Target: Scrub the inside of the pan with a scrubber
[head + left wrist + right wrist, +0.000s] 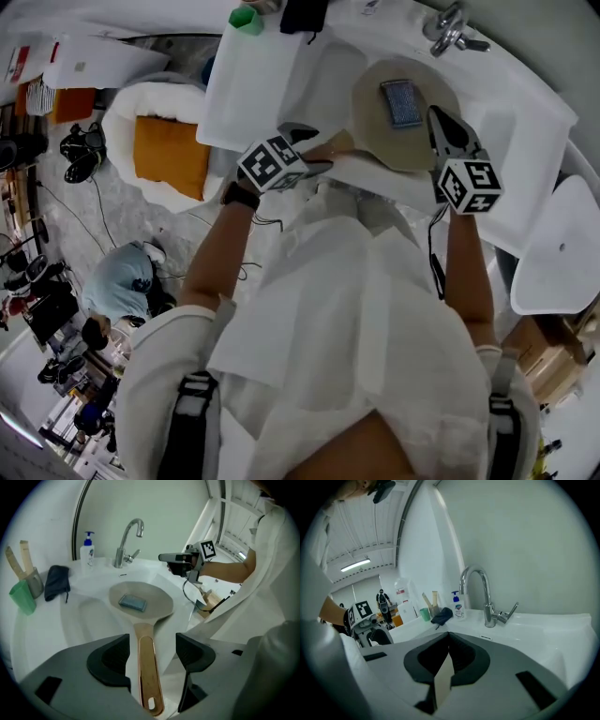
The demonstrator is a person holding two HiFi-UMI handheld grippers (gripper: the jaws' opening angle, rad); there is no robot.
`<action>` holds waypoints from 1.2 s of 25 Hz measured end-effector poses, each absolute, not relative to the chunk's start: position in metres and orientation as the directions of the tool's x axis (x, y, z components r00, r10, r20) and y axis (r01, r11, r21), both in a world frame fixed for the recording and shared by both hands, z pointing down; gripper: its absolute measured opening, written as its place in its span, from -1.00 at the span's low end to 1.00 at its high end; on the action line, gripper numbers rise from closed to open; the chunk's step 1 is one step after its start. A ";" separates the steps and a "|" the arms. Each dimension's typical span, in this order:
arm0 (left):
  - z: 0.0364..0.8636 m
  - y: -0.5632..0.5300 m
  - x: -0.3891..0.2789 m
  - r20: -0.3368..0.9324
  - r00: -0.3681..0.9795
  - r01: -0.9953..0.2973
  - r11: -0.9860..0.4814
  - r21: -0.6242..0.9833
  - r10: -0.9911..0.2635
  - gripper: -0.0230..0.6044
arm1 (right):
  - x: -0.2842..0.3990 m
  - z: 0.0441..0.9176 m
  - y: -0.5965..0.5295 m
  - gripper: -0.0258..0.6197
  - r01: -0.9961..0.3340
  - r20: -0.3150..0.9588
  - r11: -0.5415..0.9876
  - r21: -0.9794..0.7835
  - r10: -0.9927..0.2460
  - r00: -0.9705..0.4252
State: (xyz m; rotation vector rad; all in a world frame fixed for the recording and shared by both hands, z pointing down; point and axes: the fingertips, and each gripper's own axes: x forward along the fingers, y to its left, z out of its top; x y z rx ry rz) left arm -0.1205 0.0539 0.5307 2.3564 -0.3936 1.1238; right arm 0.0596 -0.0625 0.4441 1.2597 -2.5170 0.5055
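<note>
Beige and round, the shallow pan [412, 141] sits in the white moulded sink [525, 122]. The small blue-grey rectangular scrubber [401, 101] lies flat on the pan's floor, towards the far side. The right gripper [438, 114] hangs at the pan's right rim, near the scrubber but apart from it. Its jaws are pressed together with nothing in them.

The left gripper [314, 148] is at the near side of the pan, where the head view hides most of the handle beneath it. The left gripper view shows what that view hides. The pan's long copper-brown handle [149, 667] runs straight down the gap between the left gripper's [152, 639] jaws. They stand wide apart, with neither pad pressing the handle. That view also shows the right gripper [164, 557] raised to the right of the pan, above the sink's edge.

The right gripper view shows no scrubber at all. Past its closed jaws it shows the curved chrome tap [480, 595], a white soap bottle with a blue pump [458, 605], a dark crumpled cloth [442, 616] and a green plastic cup [424, 614] along the counter. Only a thin beige sliver shows in the slot behind the tips of the right gripper [449, 639].
</note>
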 end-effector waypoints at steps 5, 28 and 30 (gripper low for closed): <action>0.558 0.074 -0.129 0.840 0.543 -0.493 -0.809 0.320 0.001 0.08 | 0.062 0.485 -0.060 -0.89 -0.797 0.500 0.584 -0.156 -0.649 -0.573; 0.594 0.059 -0.115 0.854 0.516 -0.499 -0.787 0.362 0.066 -0.30 | 0.031 0.681 -0.106 -0.20 -0.755 0.901 0.654 -0.054 -0.294 -0.319; 0.594 0.059 -0.114 0.848 0.523 -0.491 -0.784 0.380 0.083 -0.33 | 0.034 0.689 -0.106 -0.20 -0.771 0.910 0.633 -0.074 -0.273 -0.312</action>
